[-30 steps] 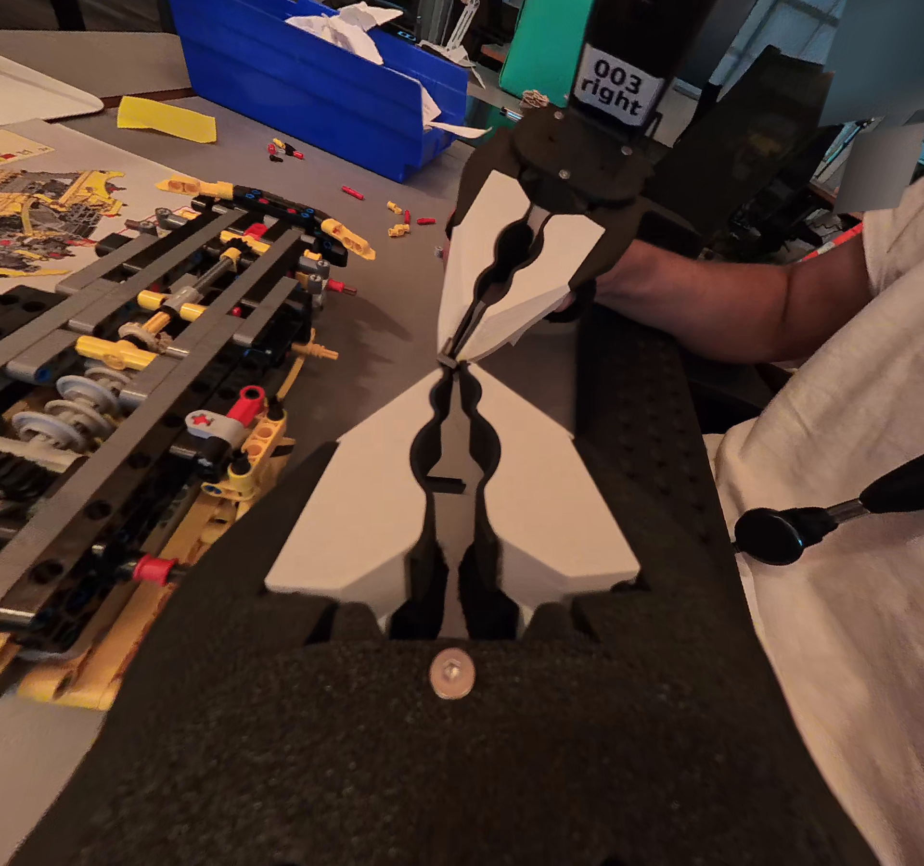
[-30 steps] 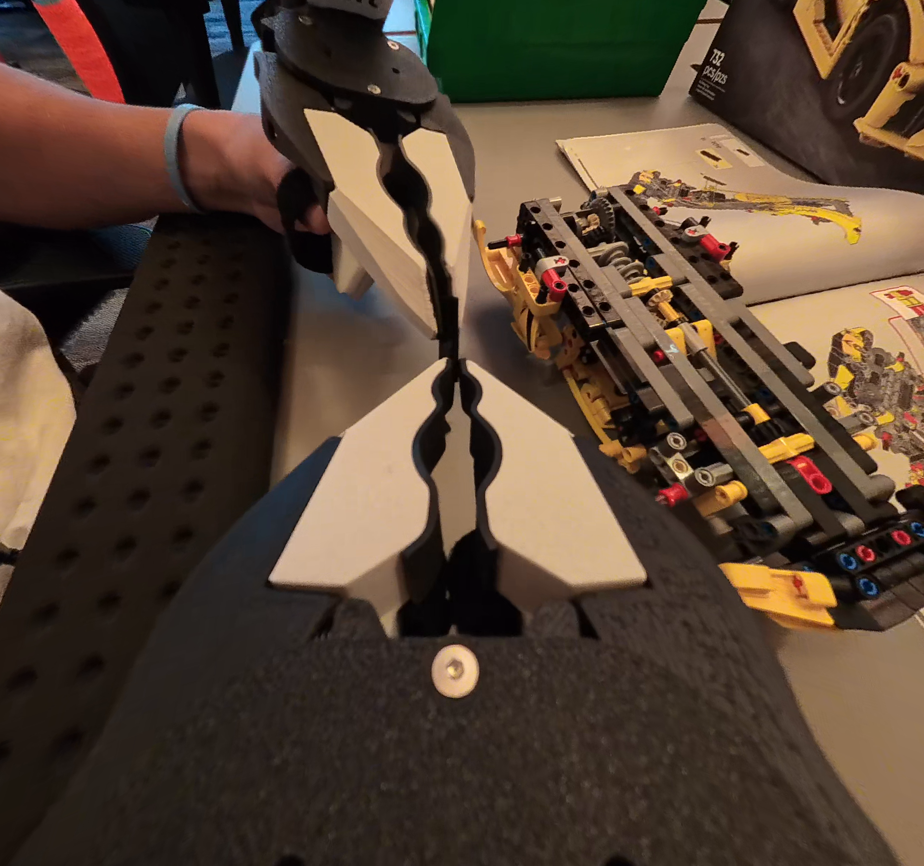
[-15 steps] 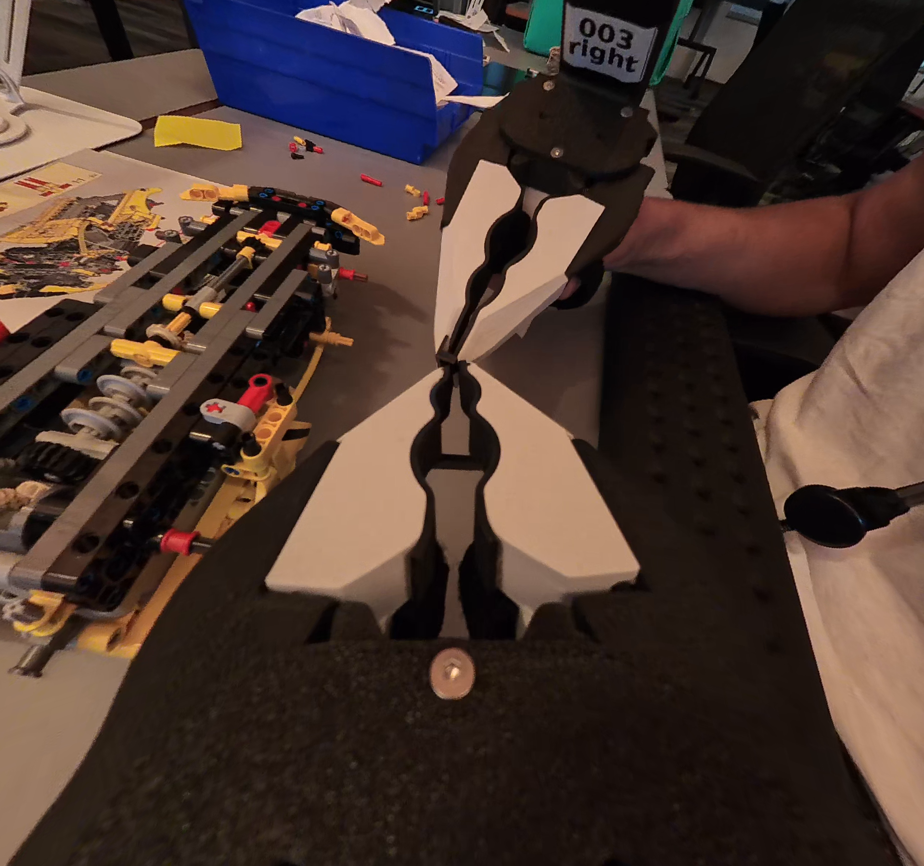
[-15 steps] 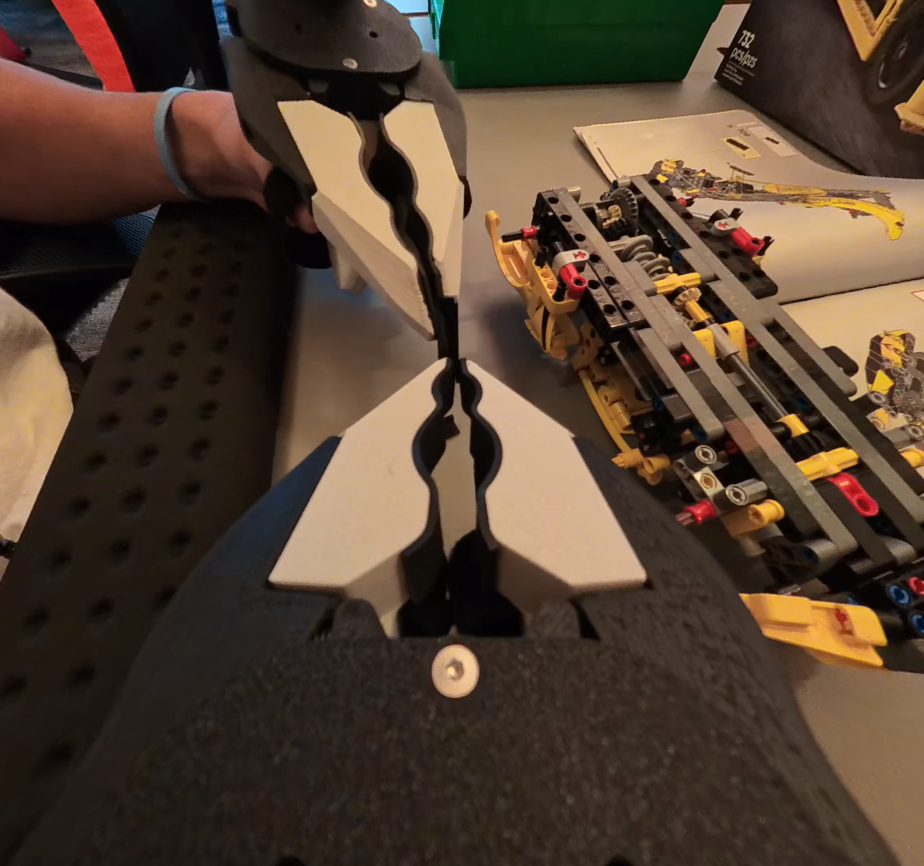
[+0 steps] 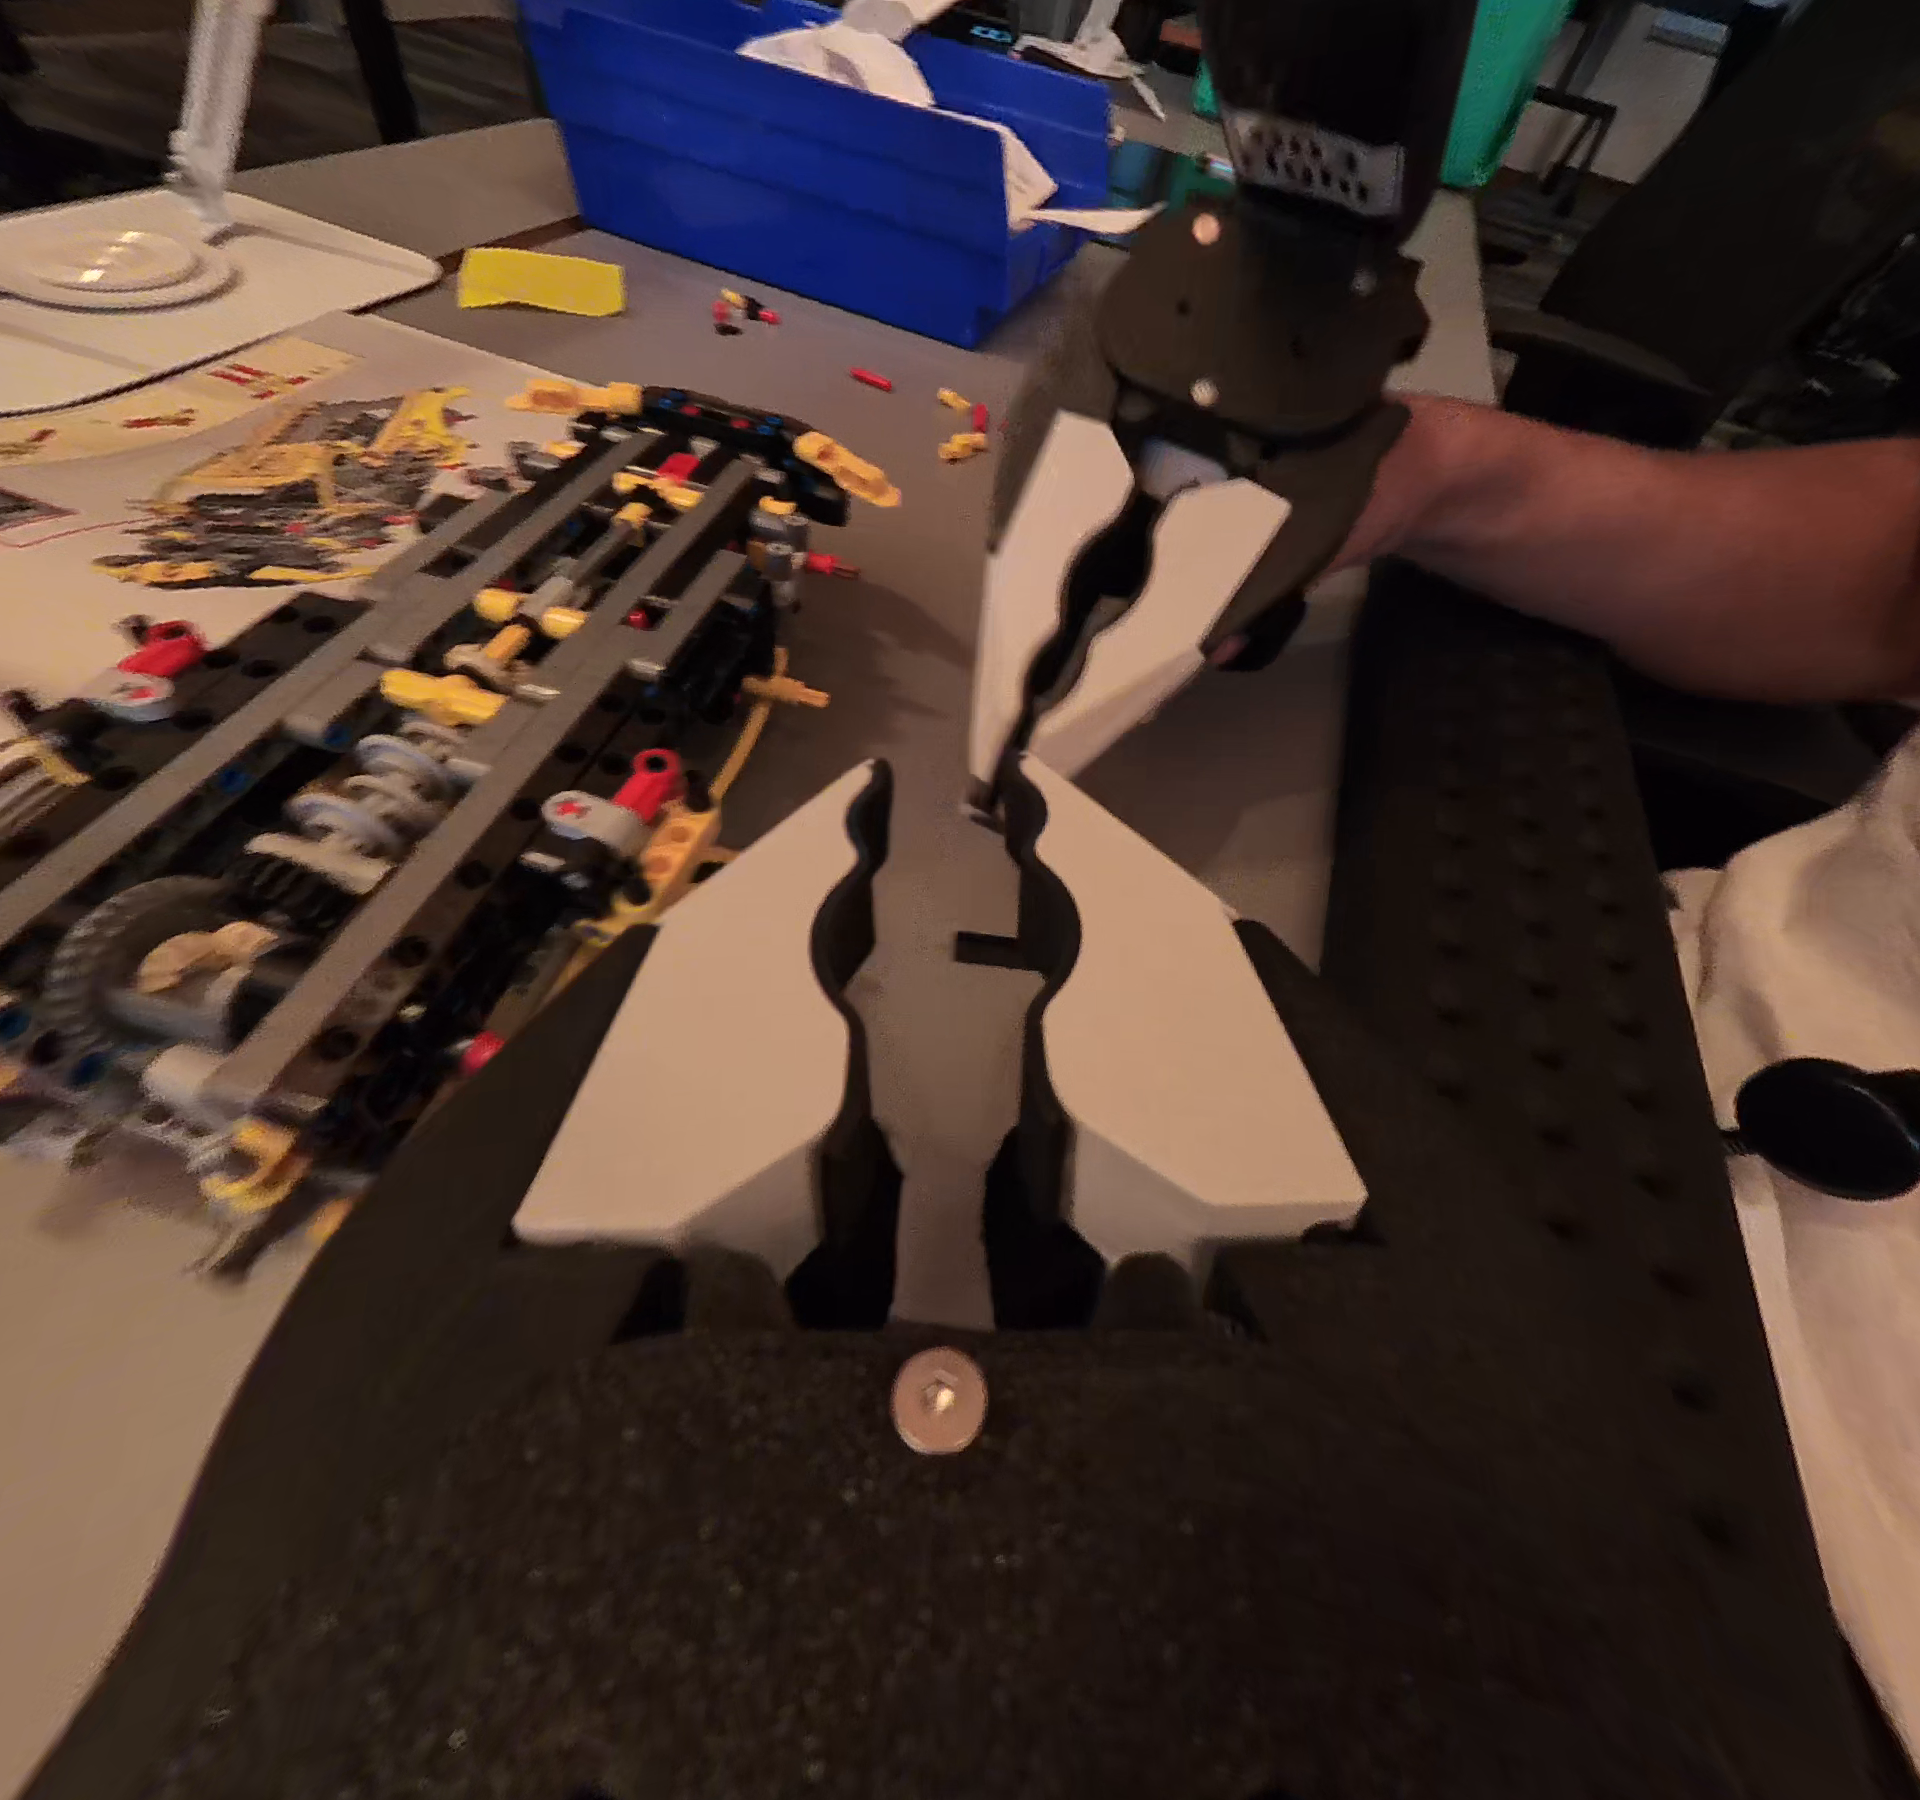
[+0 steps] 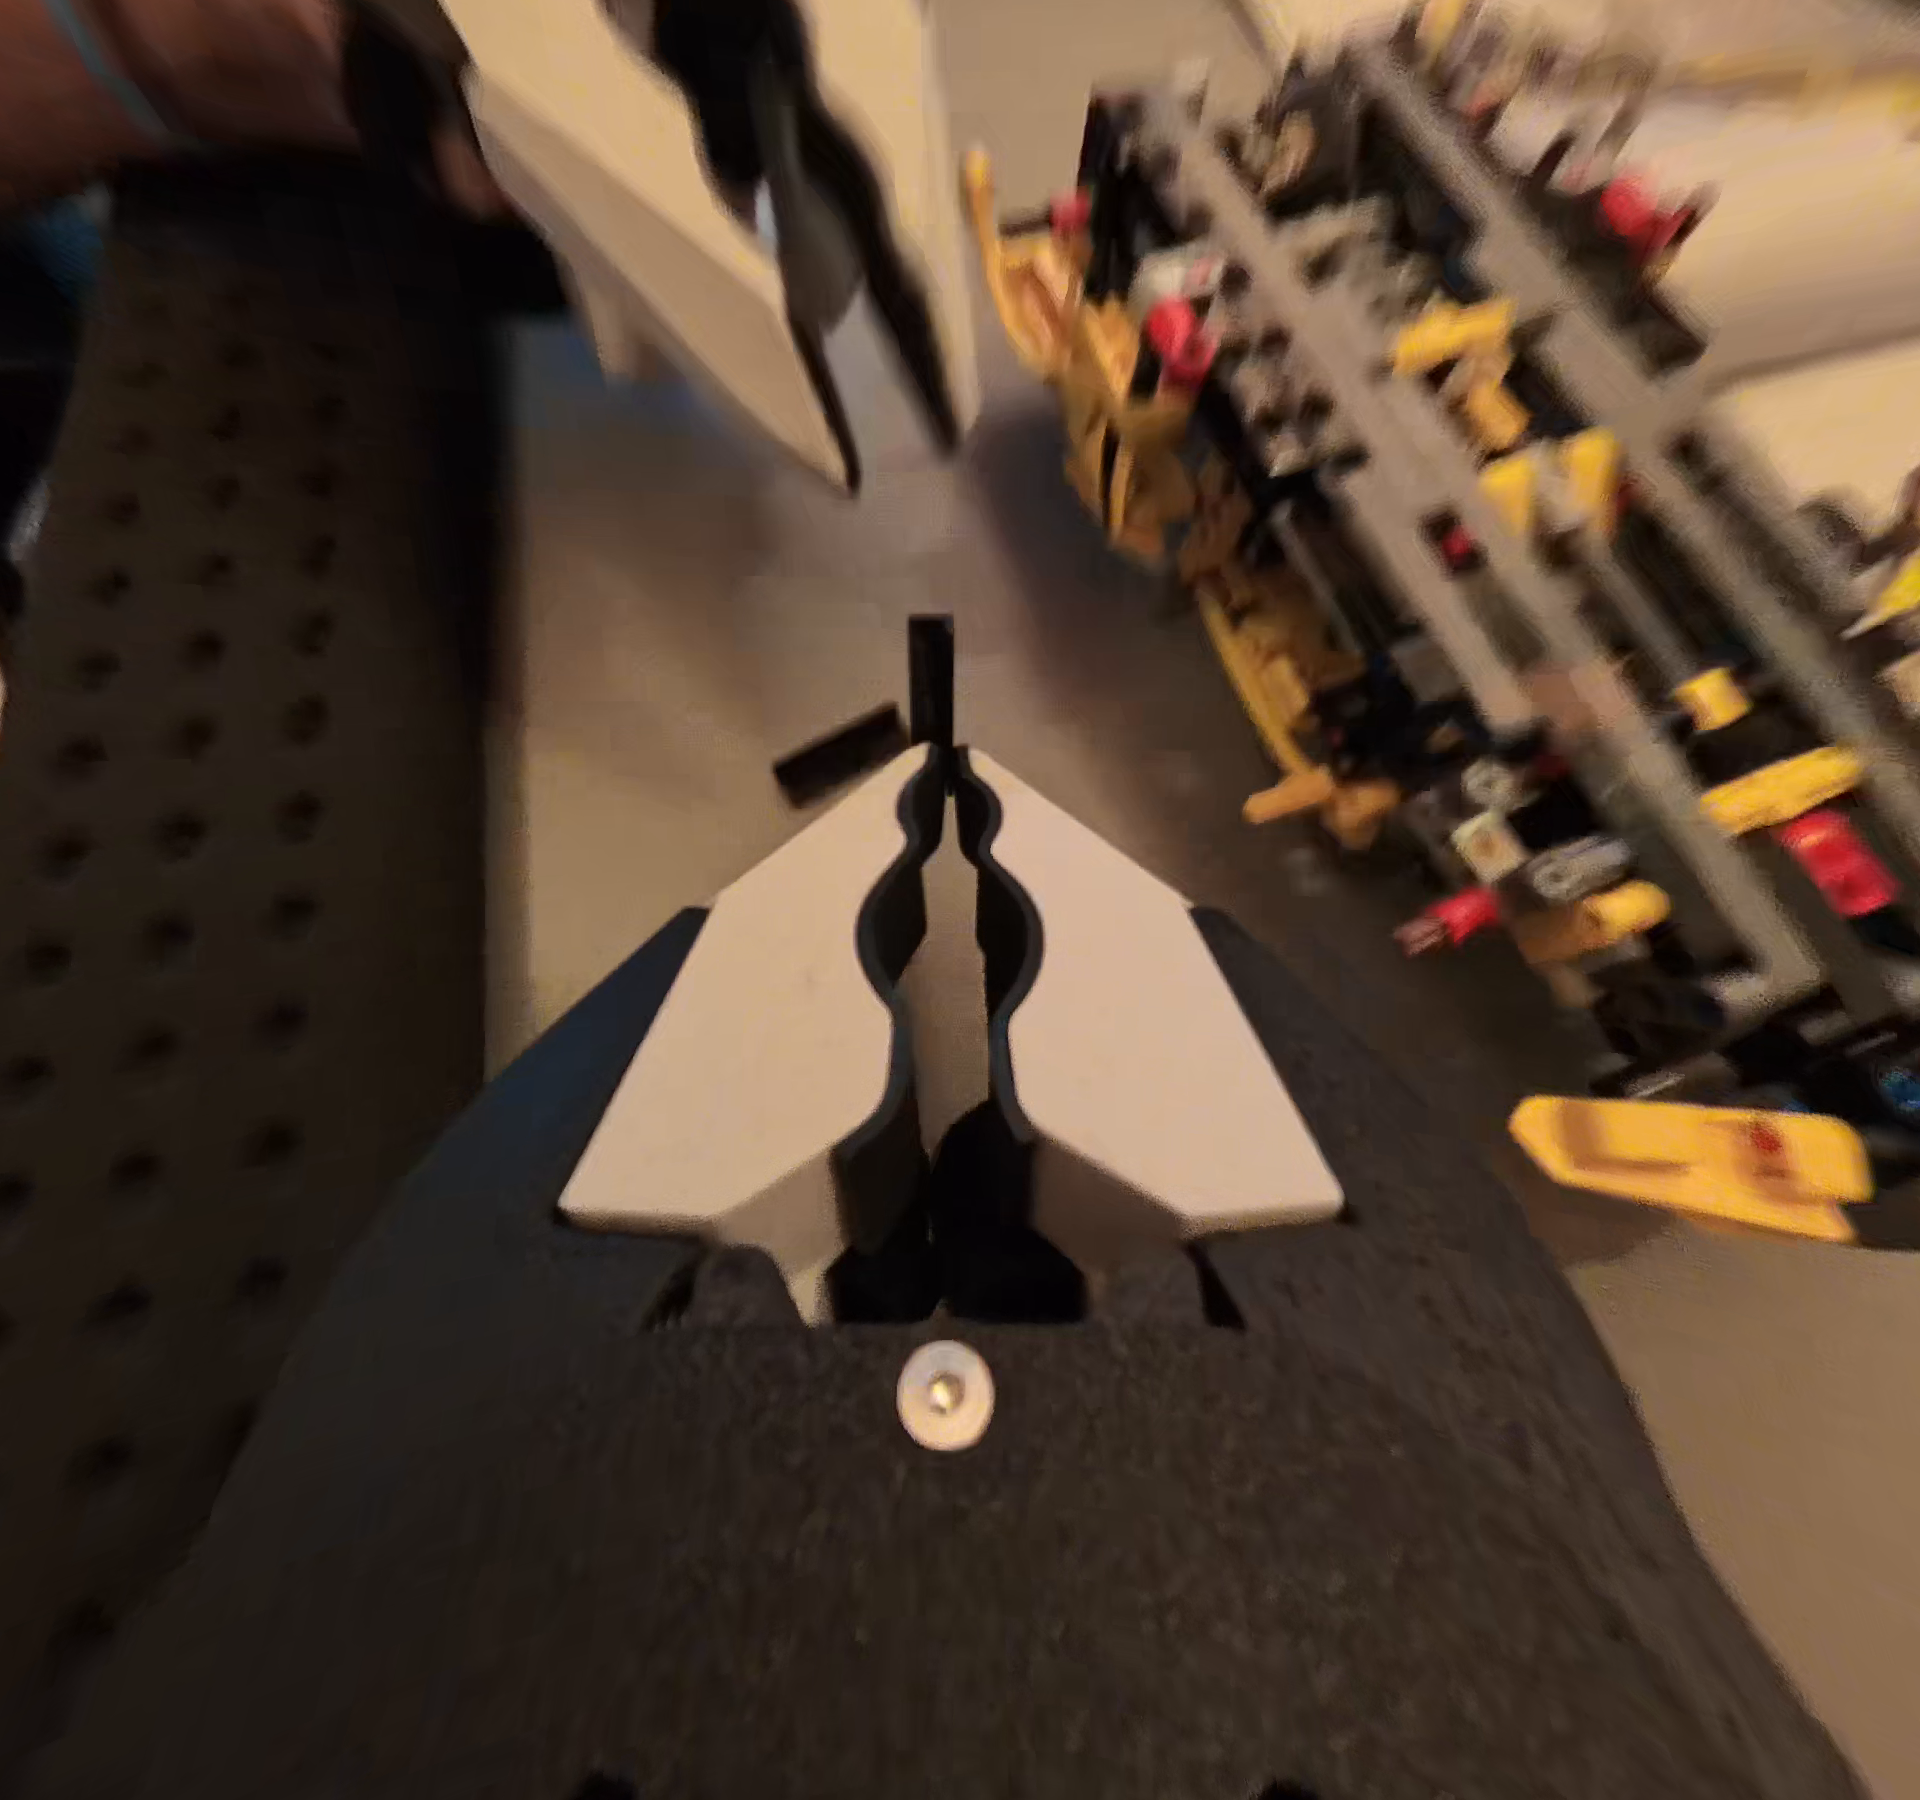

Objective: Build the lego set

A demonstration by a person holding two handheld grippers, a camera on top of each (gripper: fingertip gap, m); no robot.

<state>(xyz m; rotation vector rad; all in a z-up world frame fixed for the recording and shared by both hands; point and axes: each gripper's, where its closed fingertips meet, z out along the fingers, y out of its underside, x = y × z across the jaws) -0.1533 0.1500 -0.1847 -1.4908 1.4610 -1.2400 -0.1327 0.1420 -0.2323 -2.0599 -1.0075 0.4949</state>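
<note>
The partly built black, grey and yellow lego model (image 5: pixel 416 711) lies on the table to the left; the right wrist view shows it blurred on the right (image 6: pixel 1455 607). My left gripper (image 5: pixel 951 784) is open and empty. My right gripper (image 6: pixel 935 763) is shut on a small black lego piece (image 6: pixel 930 675) that sticks out forward from its tips. A second short black bar (image 6: pixel 836 758) shows beside those tips; I cannot tell if the two are joined. The right gripper (image 5: pixel 992 794) points down at my left fingertips. The left gripper (image 6: pixel 894 462) hangs open above the piece.
A black perforated mat (image 5: pixel 1507 919) lies along the near table edge. A blue bin (image 5: pixel 810 181) with paper stands behind. Instruction sheets (image 5: pixel 260 483) lie under the model. Small loose pieces (image 5: pixel 956 420) are scattered behind it. A yellow panel (image 6: pixel 1683 1168) lies by the model. One gripper's finger ends stand about 6 centimeters off the other's.
My left gripper has opened and let go of the black piece. The two grippers have drawn apart, and the right one keeps the piece. Both views are blurred by motion.
</note>
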